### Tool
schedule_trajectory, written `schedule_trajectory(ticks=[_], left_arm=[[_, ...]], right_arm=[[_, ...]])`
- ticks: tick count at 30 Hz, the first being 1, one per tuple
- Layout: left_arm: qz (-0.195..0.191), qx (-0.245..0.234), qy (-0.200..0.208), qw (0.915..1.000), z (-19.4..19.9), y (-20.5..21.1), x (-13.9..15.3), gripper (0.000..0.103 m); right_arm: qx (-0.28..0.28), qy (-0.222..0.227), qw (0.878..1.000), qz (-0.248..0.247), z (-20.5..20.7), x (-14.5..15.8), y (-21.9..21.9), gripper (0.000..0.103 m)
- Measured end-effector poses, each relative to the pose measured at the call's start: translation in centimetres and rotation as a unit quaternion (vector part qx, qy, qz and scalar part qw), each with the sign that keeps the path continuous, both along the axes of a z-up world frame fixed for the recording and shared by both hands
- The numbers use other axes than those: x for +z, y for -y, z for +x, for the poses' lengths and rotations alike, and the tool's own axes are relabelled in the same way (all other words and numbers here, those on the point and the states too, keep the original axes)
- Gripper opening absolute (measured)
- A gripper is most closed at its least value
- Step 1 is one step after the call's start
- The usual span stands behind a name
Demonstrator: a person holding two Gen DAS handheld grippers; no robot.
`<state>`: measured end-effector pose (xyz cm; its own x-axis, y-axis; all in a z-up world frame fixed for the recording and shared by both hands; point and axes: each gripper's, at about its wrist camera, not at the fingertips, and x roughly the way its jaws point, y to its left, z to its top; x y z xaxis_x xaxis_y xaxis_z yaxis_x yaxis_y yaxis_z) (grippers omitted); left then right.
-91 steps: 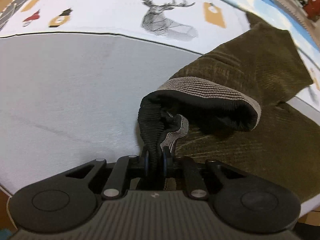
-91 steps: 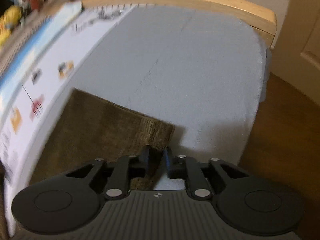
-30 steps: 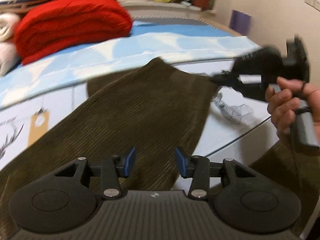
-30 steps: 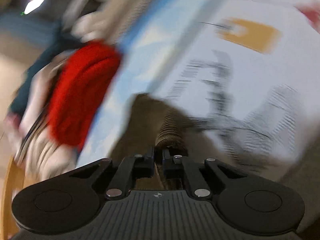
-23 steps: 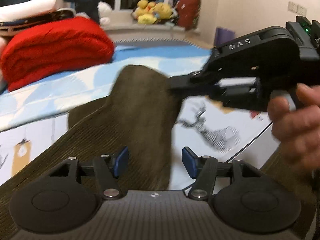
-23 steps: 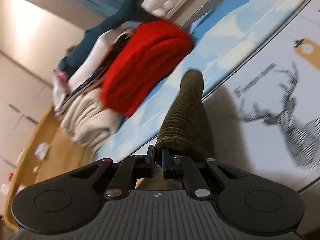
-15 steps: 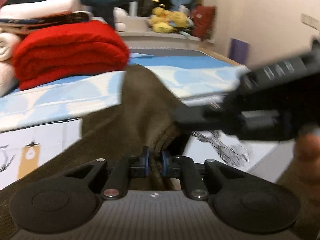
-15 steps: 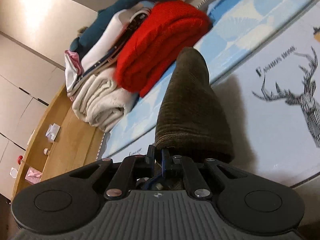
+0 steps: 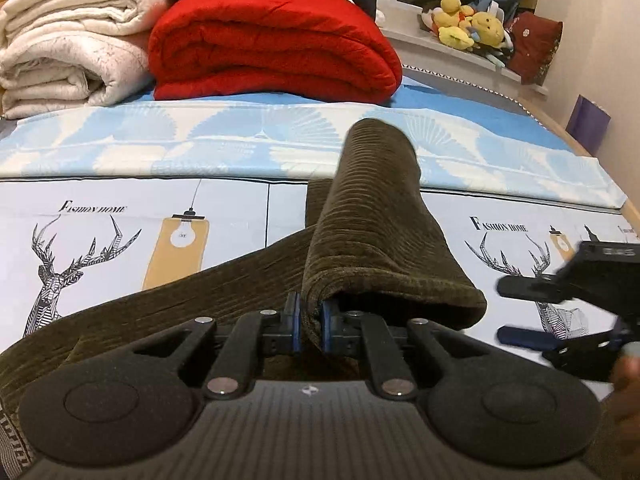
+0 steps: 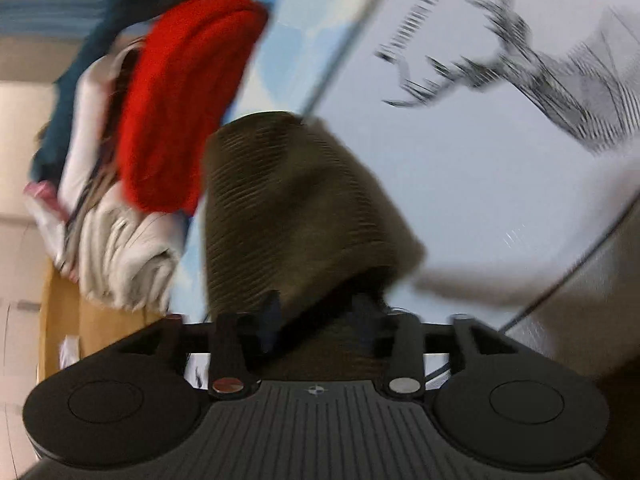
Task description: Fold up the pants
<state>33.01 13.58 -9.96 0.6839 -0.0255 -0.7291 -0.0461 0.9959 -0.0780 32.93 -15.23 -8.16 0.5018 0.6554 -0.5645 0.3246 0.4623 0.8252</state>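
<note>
From my left wrist feed I read "FASHION HOME" printed on the bed sheet (image 9: 240, 216), once above the left deer drawing (image 9: 93, 208) and once above the right deer (image 9: 499, 225). Lettering on the pants waistband (image 9: 14, 440) and on the right gripper (image 9: 520, 312) body is too small or blurred. My right wrist feed is too smeared to read.

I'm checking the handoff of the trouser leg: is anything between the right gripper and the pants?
Nothing visible. The right gripper is open with the pants hem directly ahead, and the left gripper is clamped on that hem, close beside it.
</note>
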Motion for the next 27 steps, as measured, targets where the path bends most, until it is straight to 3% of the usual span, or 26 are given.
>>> schedule_trajectory(ticks=[5,9,12,14,17,19,20,21,22,23,24,25,26,27], left_arm=[[0.008,-0.019,0.0,0.9998,-0.2,-0.4,0.3,0.011],[0.027,-0.037,0.009,0.9989,-1.0,-0.3,0.9,0.011],[0.03,-0.043,0.009,0.9986,-1.4,-0.1,1.1,0.011],[0.029,-0.051,0.011,0.9982,-1.5,0.2,1.2,0.011],[0.018,-0.076,0.023,0.9967,-1.7,1.4,1.7,0.011],[0.002,-0.106,0.037,0.9936,-2.0,2.8,2.2,0.011],[-0.008,-0.131,0.045,0.9904,-2.2,3.8,2.5,0.011],[-0.018,-0.154,0.049,0.9867,-2.4,4.7,2.6,0.011],[-0.031,-0.18,0.046,0.982,-2.5,5.7,2.7,0.011],[-0.036,-0.202,0.039,0.978,-2.6,6.6,2.6,0.012],[-0.033,-0.219,0.024,0.9748,-2.6,7.7,2.2,0.012],[-0.027,-0.23,0.005,0.9728,-2.5,8.5,1.7,0.017],[-0.025,-0.239,-0.016,0.9705,-2.3,9.1,1.1,0.028],[-0.028,-0.248,-0.032,0.9678,-2.3,9.4,0.6,0.034]], right_arm=[[-0.045,-0.049,0.995,0.07,0.6,-3.8,-0.5,0.052],[-0.095,-0.066,0.99,0.081,1.2,-5.2,-0.1,0.05],[-0.109,-0.048,0.988,0.102,1.6,-5.3,0.5,0.019],[-0.11,-0.003,0.99,0.091,2.0,-3.6,1.2,0.011],[-0.115,0.108,0.987,0.037,1.9,2.0,2.5,0.009],[-0.105,0.21,0.972,-0.022,0.7,7.4,3.1,0.008],[-0.096,0.27,0.955,-0.075,-0.6,10.4,3.3,0.008],[-0.09,0.328,0.93,-0.139,-2.3,13.0,3.0,0.008],[-0.083,0.391,0.887,-0.232,-4.7,15.5,2.4,0.008],[-0.081,0.42,0.853,-0.299,-6.3,16.4,2.1,0.008],[-0.084,0.423,0.831,-0.352,-7.7,16.5,1.9,0.008],[-0.086,0.392,0.829,-0.39,-8.5,15.6,2.2,0.008],[-0.082,0.346,0.839,-0.412,-8.7,14.4,2.9,0.008],[-0.079,0.274,0.858,-0.428,-8.4,12.6,4.1,0.008]])
